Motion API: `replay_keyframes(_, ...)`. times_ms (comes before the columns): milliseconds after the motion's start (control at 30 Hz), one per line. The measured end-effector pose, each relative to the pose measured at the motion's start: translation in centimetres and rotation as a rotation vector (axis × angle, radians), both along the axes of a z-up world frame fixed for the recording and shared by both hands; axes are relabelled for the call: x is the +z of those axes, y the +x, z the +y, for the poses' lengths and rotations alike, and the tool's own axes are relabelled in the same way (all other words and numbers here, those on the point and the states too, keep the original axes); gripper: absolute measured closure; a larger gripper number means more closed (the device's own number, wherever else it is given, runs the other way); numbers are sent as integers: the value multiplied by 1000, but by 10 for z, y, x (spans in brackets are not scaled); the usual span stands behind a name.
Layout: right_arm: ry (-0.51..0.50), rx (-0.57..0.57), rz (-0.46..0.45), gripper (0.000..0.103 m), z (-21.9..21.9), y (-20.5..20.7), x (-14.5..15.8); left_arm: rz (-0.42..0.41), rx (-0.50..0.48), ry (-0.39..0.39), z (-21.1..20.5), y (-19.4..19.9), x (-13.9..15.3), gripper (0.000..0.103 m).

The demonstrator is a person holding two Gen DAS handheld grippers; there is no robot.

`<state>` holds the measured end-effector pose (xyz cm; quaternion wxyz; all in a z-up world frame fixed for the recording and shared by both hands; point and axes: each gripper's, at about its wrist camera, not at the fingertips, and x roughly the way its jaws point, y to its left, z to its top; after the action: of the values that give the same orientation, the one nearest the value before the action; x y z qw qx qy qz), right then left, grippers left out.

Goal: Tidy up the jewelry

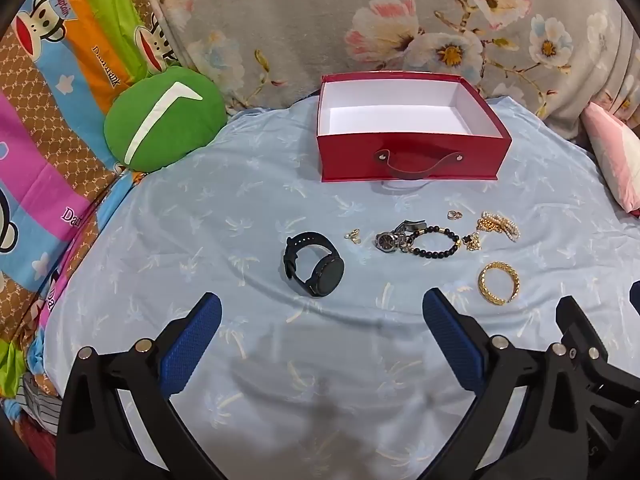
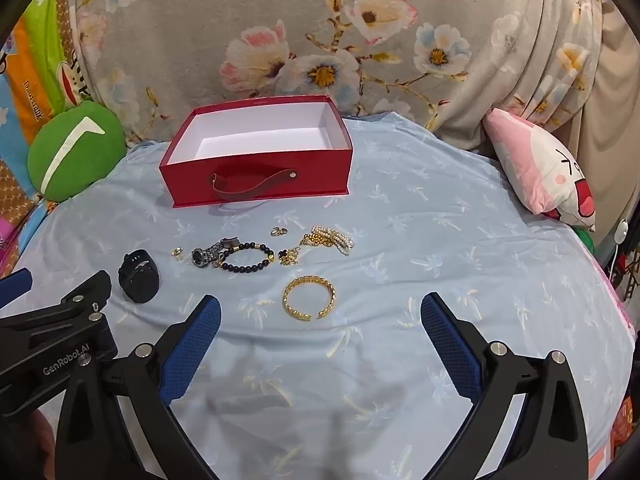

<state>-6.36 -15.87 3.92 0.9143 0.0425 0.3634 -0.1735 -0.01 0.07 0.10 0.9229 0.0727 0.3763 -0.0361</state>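
Two grippers hover side by side above a pale blue sheet (image 1: 160,208), the left gripper (image 1: 322,320) and the right gripper (image 2: 320,320) both spread wide with nothing between their blue pads. Ahead of them the jewelry lies loose on the sheet: a black smartwatch (image 1: 316,264), a silver wristwatch (image 1: 387,240) touching a black bead bracelet (image 1: 436,242), and a gold cuff bangle (image 2: 309,298). Beyond these stands an open red box (image 1: 408,156), its white inside bare.

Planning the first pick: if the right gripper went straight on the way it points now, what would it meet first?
Probably the gold bangle: it lies on the blue sheet just ahead of the open right gripper, slightly left of centre. Depth is unclear, so it might touch the sheet first.
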Motion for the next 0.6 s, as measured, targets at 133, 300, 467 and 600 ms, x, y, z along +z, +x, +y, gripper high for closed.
replay_keyframes(133, 1, 4, -3, 5, 1, 0, 1, -4, 2, 7, 3, -1, -1, 5)
replay_keyframes(300, 1, 4, -2, 5, -1, 0, 1, 4, 2, 16, -2, 4, -2, 5)
replay_keyframes(467, 3, 2, -2, 5, -1, 0, 1, 3, -5, 17, -2, 1, -3, 5)
replay_keyframes(600, 3, 1, 0, 5, -1, 0, 1, 8, -6, 19, -3, 1, -4, 5)
